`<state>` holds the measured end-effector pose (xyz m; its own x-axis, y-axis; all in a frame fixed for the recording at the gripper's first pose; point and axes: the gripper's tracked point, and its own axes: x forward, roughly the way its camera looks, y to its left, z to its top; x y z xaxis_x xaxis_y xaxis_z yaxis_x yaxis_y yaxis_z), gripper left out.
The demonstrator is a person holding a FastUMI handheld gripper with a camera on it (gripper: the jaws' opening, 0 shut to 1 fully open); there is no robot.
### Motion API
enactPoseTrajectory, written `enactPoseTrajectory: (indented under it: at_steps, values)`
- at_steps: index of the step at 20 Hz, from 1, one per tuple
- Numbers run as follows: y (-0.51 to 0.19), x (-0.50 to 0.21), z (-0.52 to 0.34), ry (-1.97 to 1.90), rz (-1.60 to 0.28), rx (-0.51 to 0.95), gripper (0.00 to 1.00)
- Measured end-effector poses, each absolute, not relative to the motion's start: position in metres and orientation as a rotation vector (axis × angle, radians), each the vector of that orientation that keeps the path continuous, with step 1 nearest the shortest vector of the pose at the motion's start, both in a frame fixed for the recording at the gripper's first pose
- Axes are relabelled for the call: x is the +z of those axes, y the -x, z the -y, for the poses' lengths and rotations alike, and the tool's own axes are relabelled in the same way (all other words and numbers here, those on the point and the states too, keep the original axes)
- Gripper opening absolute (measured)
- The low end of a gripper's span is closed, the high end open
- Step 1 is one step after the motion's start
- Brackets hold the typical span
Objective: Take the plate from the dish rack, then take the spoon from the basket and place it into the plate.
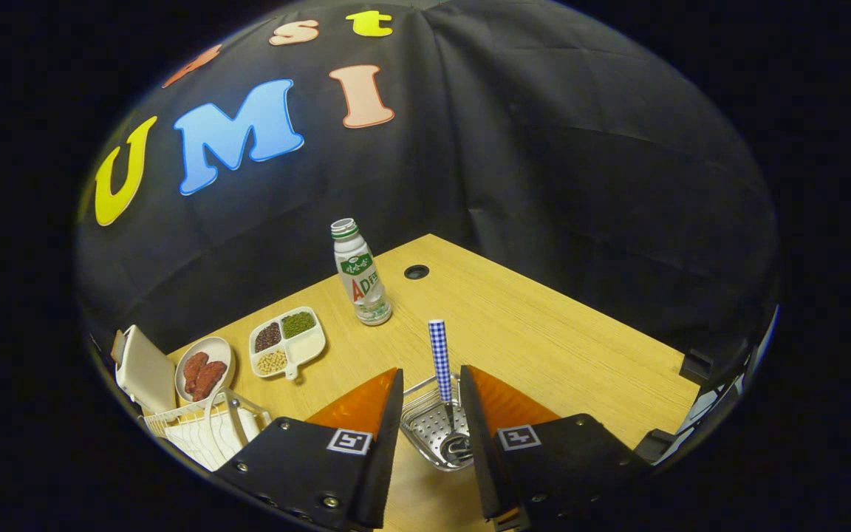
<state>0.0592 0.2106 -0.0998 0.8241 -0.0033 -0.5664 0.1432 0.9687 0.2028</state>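
On the wooden table (544, 332) we see our gripper (431, 391) spread apart, gripping nothing, one spoon (440, 362) upright in one metal basket (436, 432) between its fingers, then one bottle (360, 273), one three-part dish (286, 342), one plate (204, 367) by one dish rack (204, 432).

Nothing legible, though square coded markers (349, 441) seem to sit on the parted tool (431, 372).

Light wooden table (544, 332), upright capless drink bottle (360, 275) near its far corner, round cable hole (416, 272) right of the bottle, three-compartment dish of beans and grains (286, 342) left-front of the bottle, oval dish of reddish pieces (204, 368) farther left
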Motion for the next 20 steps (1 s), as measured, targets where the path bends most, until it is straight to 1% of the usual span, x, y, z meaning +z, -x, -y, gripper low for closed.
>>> enactPoseTrajectory:
  at_steps: [6,7,9,10,11,13,14,17,20]
  values:
    - [-0.099,-0.131,-0.202,-0.236,-0.652,-0.092,0.47]
    - [-0.103,-0.136,-0.206,-0.251,-0.658,-0.067,0.47]
    - [-0.107,-0.144,-0.202,-0.233,-0.678,-0.072,0.17]
    - [-0.105,-0.144,-0.200,-0.223,-0.682,-0.076,0.17]
    - [-0.106,-0.145,-0.200,-0.217,-0.679,-0.082,0.13]
    - [-0.104,-0.146,-0.201,-0.213,-0.677,-0.077,0.12]
    - [-0.102,-0.146,-0.199,-0.199,-0.681,-0.089,0.06]
    - [-0.102,-0.138,-0.203,-0.205,-0.662,-0.086,0.06]
    - [-0.103,-0.115,-0.205,-0.186,-0.606,-0.076,0.06]
